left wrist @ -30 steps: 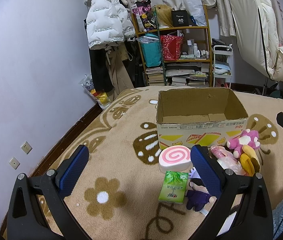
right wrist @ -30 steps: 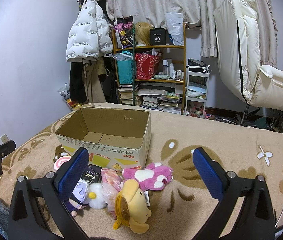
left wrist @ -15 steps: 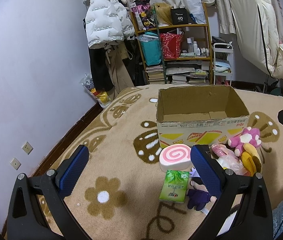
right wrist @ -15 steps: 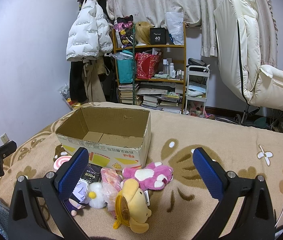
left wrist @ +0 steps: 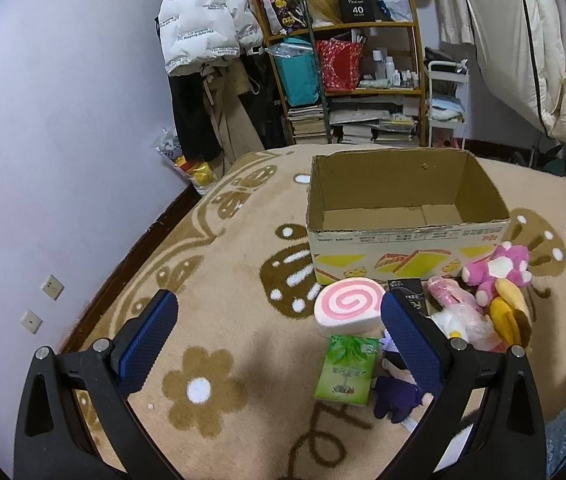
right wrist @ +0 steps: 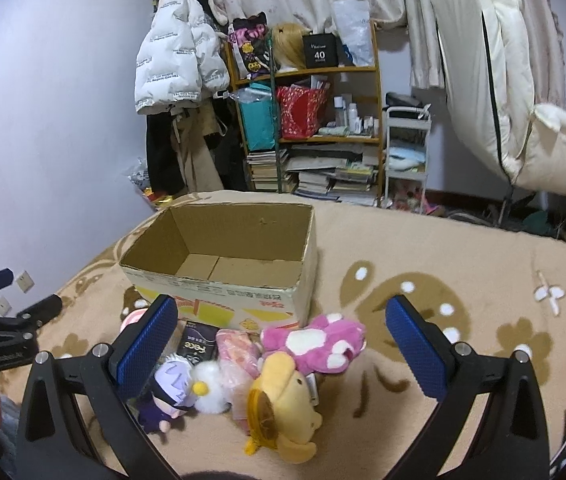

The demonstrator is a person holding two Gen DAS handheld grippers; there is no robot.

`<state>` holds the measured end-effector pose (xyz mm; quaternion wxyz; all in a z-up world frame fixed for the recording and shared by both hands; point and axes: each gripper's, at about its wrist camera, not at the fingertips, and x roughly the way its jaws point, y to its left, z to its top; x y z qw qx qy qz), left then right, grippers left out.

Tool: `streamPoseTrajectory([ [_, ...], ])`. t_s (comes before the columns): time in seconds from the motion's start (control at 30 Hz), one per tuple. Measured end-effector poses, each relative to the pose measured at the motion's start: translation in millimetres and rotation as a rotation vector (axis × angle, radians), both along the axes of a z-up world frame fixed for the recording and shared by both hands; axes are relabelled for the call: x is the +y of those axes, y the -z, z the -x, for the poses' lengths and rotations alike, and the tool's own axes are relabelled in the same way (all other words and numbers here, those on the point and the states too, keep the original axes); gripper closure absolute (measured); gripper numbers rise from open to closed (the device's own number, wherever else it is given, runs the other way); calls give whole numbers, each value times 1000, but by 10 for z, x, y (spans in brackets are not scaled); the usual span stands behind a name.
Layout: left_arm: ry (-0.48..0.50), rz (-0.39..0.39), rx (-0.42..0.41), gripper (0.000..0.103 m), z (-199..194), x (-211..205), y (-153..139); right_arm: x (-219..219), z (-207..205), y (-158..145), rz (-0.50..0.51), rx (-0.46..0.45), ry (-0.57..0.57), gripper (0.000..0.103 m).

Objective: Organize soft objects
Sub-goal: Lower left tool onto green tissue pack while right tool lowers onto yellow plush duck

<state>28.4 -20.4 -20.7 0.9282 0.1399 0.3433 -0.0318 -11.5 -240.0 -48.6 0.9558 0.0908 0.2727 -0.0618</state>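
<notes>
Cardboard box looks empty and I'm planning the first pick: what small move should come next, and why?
Probably lower the open right gripper onto the pink plush: it lies nearest between the fingers, and the cardboard box just behind it holds nothing yet.

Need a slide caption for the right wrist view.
Open right tool above plush toys beside an empty cardboard box.

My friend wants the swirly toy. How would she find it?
Find the open cardboard box on the flowered rug. A row of toys lies along its printed front; go to the end nearest the wall. The pink-and-white swirl cushion is there, round like a cake roll, just above a green packet.
</notes>
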Motion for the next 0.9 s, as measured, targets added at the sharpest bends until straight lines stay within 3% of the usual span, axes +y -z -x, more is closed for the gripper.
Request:
streamPoseTrajectory([
  [0.17,-8,23,51,2,-152,-10,49,-16,-93,31,-17,32,-9,0],
  [0.57,-7,53,240,2,-445,-41,457,-109,-348,349,-113,206,-32,0],
  [0.9,14,17,371,2,-559,-149,846,-166,-546,708,-180,351,-50,1],
])
